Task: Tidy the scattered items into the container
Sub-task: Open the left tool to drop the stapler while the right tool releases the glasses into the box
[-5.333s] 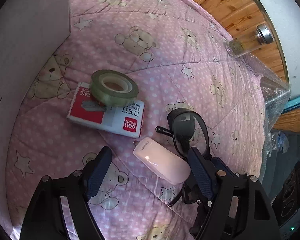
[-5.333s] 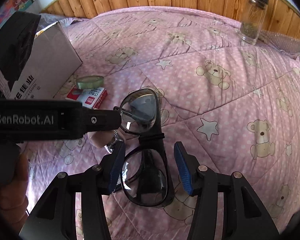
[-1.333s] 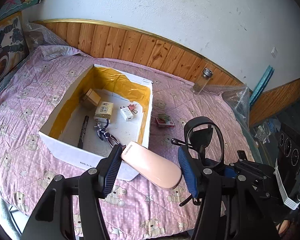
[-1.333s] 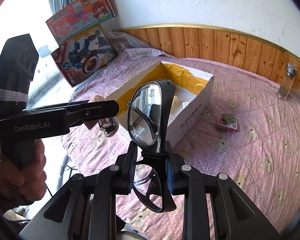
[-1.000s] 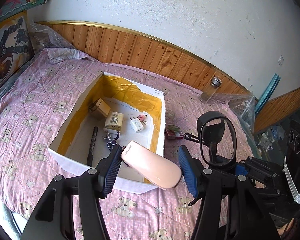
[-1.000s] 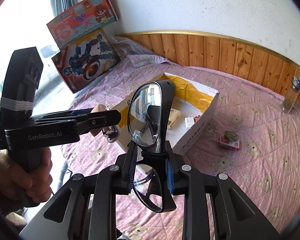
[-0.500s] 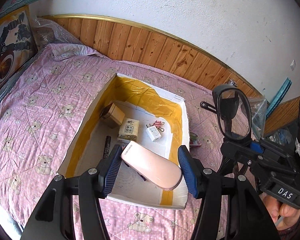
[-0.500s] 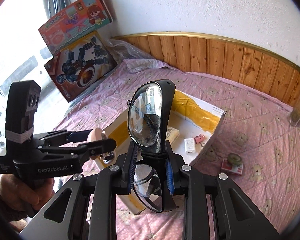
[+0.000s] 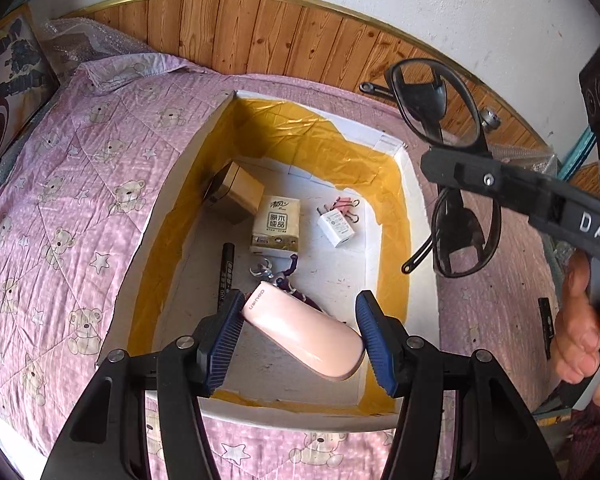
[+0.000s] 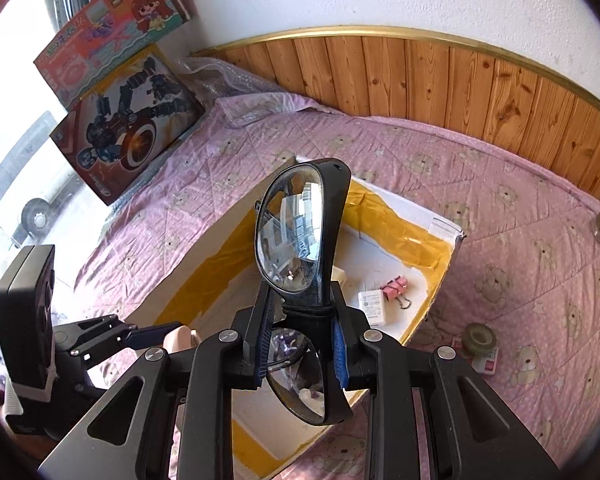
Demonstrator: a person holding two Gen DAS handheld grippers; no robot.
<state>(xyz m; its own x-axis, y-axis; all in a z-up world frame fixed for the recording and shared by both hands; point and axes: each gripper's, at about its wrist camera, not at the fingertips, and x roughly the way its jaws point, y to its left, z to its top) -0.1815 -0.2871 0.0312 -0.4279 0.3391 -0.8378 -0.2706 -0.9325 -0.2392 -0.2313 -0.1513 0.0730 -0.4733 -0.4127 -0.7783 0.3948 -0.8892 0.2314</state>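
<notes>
The left hand-held gripper (image 9: 300, 330) is squeezing a pink case (image 9: 306, 330) between its two blue pads, and it is hanging over the near end of the box (image 9: 418, 216). The pink case is lying slanted, with one end touching each pad. The right hand-held gripper (image 10: 302, 346) is pinching a pair of black glasses (image 10: 300, 236) at the middle part, so one lens is sticking up and the other is hanging down. It is holding them over the near right edge of the box, and a person's hand (image 9: 584, 320) is gripping its handle.

The box is sitting on a bed with a pink bear blanket (image 9: 80, 200). The box is white and its walls are lined with yellow tape. Inside the box, a black marker (image 9: 227, 270) and a small purple toy (image 9: 278, 274) are lying just past the pink case. Farther in the box, a tissue pack (image 9: 277, 226) is lying in the middle, with a white charger (image 9: 336, 228) and pink clips (image 9: 346, 204) beside it. A little brown carton (image 9: 236, 192) is sitting in the far left corner of the box.

To the right of the box, a roll of tape (image 10: 478, 336) is sitting on top of a small red and white box (image 10: 486, 358) on the blanket. Far behind the box, two big toy boxes (image 10: 128, 84) are leaning by the wall
</notes>
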